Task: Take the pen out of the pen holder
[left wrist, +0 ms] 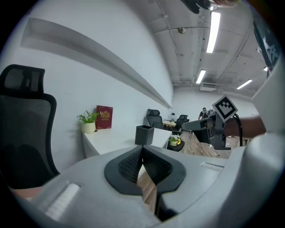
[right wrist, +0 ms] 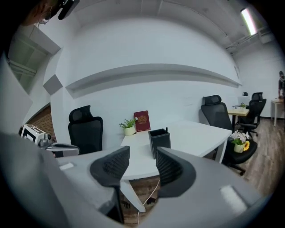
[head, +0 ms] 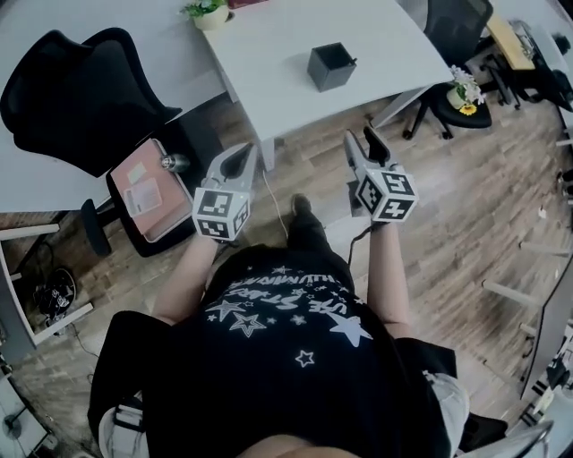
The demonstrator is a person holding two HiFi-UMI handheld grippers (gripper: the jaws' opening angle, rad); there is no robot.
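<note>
A black square pen holder (head: 331,66) stands on the white table (head: 269,63); it also shows in the left gripper view (left wrist: 144,134) and the right gripper view (right wrist: 159,141). A dark pen tip (right wrist: 166,130) pokes up at the holder's right corner. My left gripper (head: 242,157) hangs over the floor short of the table, jaws shut with nothing between them. My right gripper (head: 364,143) is held beside it, open and empty, aimed toward the holder. Both are well short of the holder.
A potted plant (head: 208,12) and a red book (right wrist: 141,121) stand at the table's far end. A black office chair (head: 81,89) is at the left, with a pink-topped stool (head: 150,192) beside it. A flower pot (head: 465,92) sits on a chair base at the right.
</note>
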